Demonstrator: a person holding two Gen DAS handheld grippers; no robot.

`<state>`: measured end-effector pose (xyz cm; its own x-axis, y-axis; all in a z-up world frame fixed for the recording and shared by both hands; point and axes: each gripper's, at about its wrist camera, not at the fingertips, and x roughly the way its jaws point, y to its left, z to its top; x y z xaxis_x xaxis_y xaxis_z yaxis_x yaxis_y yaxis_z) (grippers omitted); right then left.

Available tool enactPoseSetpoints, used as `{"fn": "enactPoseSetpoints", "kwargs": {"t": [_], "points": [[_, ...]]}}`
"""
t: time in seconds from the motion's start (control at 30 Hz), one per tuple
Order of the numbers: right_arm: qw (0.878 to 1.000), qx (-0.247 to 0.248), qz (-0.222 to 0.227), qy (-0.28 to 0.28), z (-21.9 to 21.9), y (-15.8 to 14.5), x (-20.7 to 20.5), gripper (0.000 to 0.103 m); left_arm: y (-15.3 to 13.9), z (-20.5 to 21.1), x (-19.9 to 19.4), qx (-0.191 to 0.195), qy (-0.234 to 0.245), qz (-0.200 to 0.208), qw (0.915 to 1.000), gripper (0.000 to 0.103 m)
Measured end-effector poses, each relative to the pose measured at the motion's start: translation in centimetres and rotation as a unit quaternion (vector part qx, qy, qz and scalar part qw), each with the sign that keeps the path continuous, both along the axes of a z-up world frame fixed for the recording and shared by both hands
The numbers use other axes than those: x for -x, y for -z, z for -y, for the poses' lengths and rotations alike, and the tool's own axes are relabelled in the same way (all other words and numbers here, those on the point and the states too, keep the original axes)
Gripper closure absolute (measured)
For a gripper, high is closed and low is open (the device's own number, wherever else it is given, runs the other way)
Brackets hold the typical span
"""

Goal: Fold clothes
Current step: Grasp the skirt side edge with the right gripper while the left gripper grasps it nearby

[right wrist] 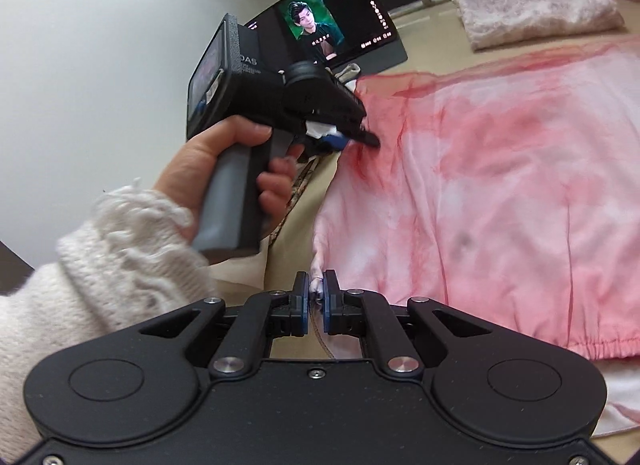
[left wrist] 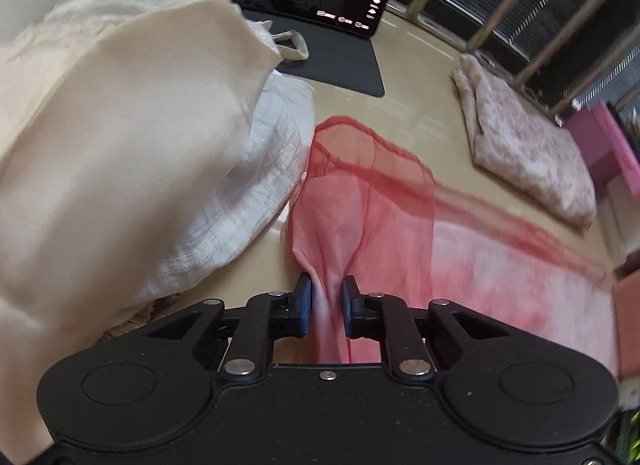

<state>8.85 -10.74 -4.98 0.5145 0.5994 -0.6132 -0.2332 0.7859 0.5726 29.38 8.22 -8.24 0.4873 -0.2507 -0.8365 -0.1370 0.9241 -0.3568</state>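
Observation:
A sheer pink and red tie-dye garment [right wrist: 488, 193] lies spread on the beige table [left wrist: 416, 77]. In the left wrist view the garment [left wrist: 360, 201] runs away from me, its edge bunched between the pads. My left gripper [left wrist: 327, 297] is shut on that edge; it also shows in the right wrist view [right wrist: 360, 137], held by a hand in a white knit sleeve. My right gripper [right wrist: 316, 289] is shut on the garment's near left corner, close to the elastic hem [right wrist: 600, 345].
A pile of cream and white clothes [left wrist: 132, 153] lies left of the garment. A folded pale pink garment [left wrist: 528, 145] lies at the far right by a railing. A tablet [right wrist: 332, 25] playing video stands at the back on a dark mat [left wrist: 336, 61].

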Motion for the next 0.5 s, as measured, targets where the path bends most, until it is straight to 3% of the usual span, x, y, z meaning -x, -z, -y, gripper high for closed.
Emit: {"fn": "enactPoseSetpoints", "kwargs": {"t": [0.2,0.4,0.5], "points": [[1.0,-0.022,-0.014,0.009,1.0,0.5,-0.2,0.097,0.3,-2.2,0.8,0.043,-0.039,-0.003,0.9983,0.083],[0.999,-0.035,-0.023,0.014,1.6,0.9,-0.6,0.097,0.2,-3.7,2.2,0.051,-0.064,0.012,0.9966,0.061],[0.999,-0.037,-0.022,0.015,1.7,0.9,-0.6,0.097,0.2,-4.3,2.5,0.064,-0.078,0.017,0.9947,0.06]]}}
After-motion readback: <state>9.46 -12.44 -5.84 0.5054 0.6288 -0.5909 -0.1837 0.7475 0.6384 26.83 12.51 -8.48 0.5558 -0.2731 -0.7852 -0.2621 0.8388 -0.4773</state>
